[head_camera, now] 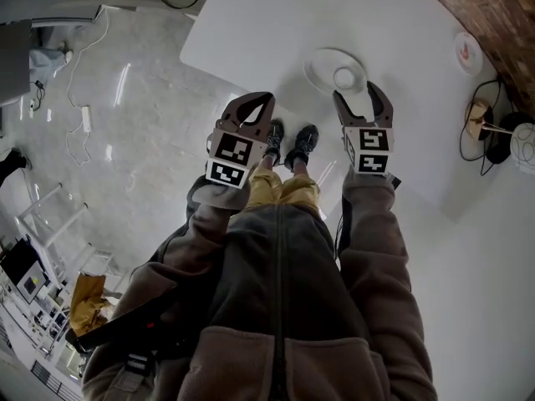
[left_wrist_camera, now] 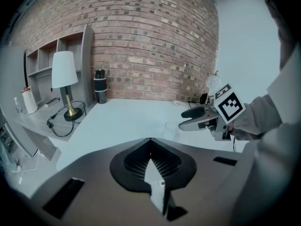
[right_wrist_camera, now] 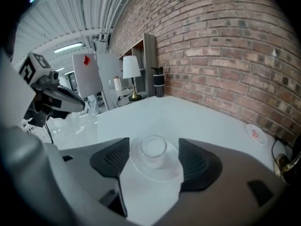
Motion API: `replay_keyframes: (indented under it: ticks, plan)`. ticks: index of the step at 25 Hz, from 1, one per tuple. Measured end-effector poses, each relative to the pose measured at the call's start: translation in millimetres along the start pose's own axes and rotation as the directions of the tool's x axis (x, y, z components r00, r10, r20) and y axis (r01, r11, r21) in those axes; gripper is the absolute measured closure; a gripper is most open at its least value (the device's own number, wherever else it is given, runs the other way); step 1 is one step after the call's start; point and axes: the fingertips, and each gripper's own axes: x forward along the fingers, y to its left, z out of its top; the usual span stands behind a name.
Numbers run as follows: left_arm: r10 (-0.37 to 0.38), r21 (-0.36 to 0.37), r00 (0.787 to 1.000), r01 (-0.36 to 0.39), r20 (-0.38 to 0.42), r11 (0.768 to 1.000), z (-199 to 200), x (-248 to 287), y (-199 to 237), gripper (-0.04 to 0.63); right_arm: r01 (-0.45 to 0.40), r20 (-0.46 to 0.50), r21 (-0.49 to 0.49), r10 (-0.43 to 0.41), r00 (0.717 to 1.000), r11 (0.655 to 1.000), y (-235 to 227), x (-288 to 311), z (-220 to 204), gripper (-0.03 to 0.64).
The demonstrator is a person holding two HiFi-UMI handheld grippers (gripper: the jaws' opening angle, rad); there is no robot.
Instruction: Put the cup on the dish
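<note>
A clear cup [head_camera: 344, 78] stands upright on a white dish [head_camera: 322, 63] on the white table [head_camera: 276, 23]. My right gripper [head_camera: 357, 92] is open just behind the dish, its jaws pointing at the cup. In the right gripper view the cup [right_wrist_camera: 154, 147] sits on the dish [right_wrist_camera: 162, 172] between the wide-apart jaws of the right gripper [right_wrist_camera: 154, 150], and neither pad touches it. My left gripper [head_camera: 266, 98] hangs over the table's near edge to the left, shut on nothing. In its own view the left gripper [left_wrist_camera: 150, 163] has its pads pressed together.
A small plate with a red mark [head_camera: 468, 53] lies at the table's far right by the brick wall. A lamp [left_wrist_camera: 66, 79] and a dark bottle [left_wrist_camera: 99, 86] stand at the far end. Cables and a white ball [head_camera: 523, 147] lie right of the table.
</note>
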Motion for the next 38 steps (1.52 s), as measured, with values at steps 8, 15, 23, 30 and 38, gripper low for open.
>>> replay_keyframes:
  ticks: [8,15,23,30,38]
  plan:
    - [-0.018,0.099,0.991,0.005,0.132,0.995,84,-30,-23,0.589,0.045,0.119,0.026,-0.048,0.992,0.999,9,-87,63,0.360]
    - [-0.001,0.131,0.974,-0.029,0.227,0.991,137,-61,-35,0.589,0.067,0.214,-0.021,-0.061,0.975,0.998,17,-142,107,0.429]
    - [-0.013,0.156,0.944,-0.041,0.330,0.987,184,-87,-61,0.589,0.140,0.341,-0.029,-0.121,0.932,0.990,17,-201,149,0.588]
    - [0.015,0.140,0.912,-0.078,0.410,0.987,211,-122,-66,0.589,0.154,0.459,-0.001,-0.136,0.878,0.988,13,-244,195,0.614]
    - [0.043,0.096,0.886,-0.098,0.463,0.991,241,-142,-61,0.589,0.173,0.538,0.013,-0.153,0.829,0.985,8,-266,233,0.614]
